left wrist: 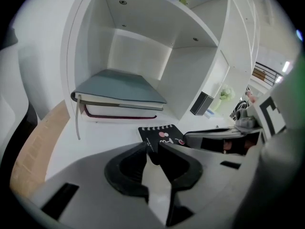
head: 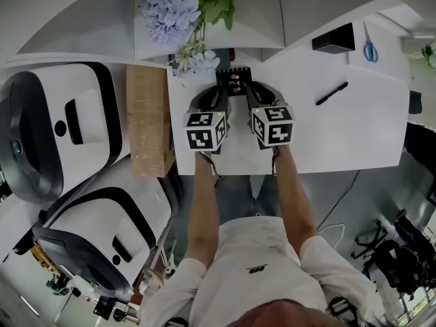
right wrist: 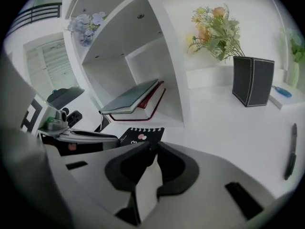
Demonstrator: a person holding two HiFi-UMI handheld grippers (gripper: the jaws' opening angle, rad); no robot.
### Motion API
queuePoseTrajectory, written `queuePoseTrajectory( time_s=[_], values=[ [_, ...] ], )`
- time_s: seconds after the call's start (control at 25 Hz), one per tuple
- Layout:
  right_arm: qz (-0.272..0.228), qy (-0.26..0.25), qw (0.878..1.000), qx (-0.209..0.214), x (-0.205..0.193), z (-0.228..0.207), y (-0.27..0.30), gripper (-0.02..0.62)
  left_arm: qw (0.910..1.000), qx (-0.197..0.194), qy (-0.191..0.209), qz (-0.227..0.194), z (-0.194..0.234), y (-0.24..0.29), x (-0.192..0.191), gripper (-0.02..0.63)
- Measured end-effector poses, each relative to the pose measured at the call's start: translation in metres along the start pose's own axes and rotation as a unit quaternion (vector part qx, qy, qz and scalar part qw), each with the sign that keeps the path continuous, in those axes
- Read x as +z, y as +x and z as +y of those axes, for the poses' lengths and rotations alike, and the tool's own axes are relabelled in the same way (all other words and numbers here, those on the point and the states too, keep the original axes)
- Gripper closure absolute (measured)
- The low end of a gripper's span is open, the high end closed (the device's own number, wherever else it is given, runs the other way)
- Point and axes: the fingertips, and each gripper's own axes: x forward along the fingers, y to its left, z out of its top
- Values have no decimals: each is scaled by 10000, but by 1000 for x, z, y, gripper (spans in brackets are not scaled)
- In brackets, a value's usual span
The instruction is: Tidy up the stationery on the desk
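A small black spiral notebook [head: 234,80] lies on the white desk [head: 340,131], just in front of the shelf unit. Both grippers meet at its near edge. My left gripper [head: 219,92] is shut on the notebook's left corner [left wrist: 162,135]. My right gripper [head: 249,90] is shut on the right corner [right wrist: 143,135]. In each gripper view the other gripper shows beside the notebook. A black pen [head: 332,92] lies loose on the desk to the right, also visible as the pen [right wrist: 290,154] at the right gripper view's edge.
A grey-green book on a red-edged one [left wrist: 119,99] lies in the open shelf compartment ahead. A black pen holder [head: 333,38] and blue scissors [head: 370,50] sit at the back right. Blue flowers [head: 178,9] stand on the shelf. A wooden block [head: 148,120] borders the desk's left.
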Motion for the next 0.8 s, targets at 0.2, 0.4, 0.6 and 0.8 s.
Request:
queuePoseTrajectory(
  time_s=[0.2,0.4,0.6,0.8],
  values=[
    [-119,-16,9999,55,4,5,-9,560,9999,-20,7,-124,-4,-9,4,606],
    [-243,-48,9996,118,10,10,-20,560,9996,-44,34,-284,-10,-23,12,606],
    [-447,-94,9988,184,23,18,-37,560,9987,-61,84,-504,-17,-40,25,606],
    [-652,-170,9974,254,37,25,-55,560,9972,-103,115,-735,-26,-58,38,606]
  ],
)
